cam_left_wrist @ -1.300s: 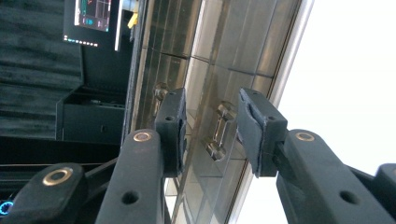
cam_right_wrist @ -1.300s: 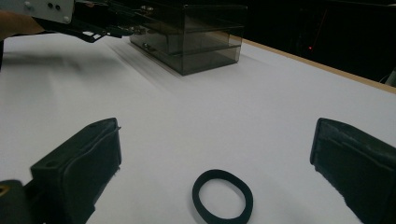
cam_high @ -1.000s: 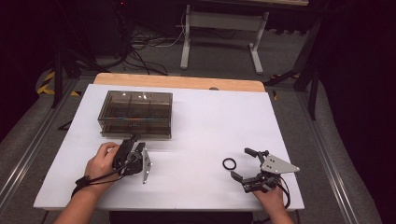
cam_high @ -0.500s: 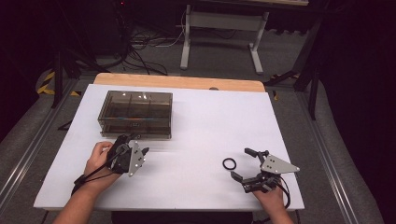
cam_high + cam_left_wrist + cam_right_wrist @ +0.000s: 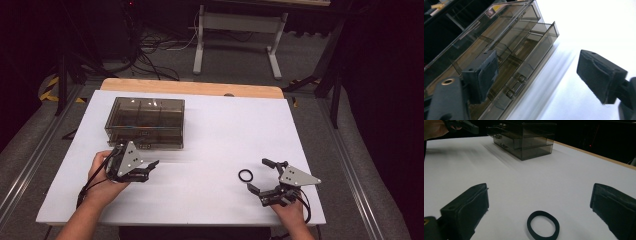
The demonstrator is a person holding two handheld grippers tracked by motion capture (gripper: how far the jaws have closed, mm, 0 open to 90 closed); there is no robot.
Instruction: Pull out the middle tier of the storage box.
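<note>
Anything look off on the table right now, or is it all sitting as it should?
One small thing: the lower drawer of the smoky plastic box sits slightly pulled out past the upper one, seen in the left gripper view. The black ring lies flat on the table. Nothing spilled or damaged.

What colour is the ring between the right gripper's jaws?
Black ring; clearest in the right gripper view.

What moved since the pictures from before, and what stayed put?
The left gripper drew back from the smoky transparent plastic drawer box and turned; its jaws have just been opening, with nothing between them. The right gripper, open, the black rubber ring and the box stayed where they were.
</note>
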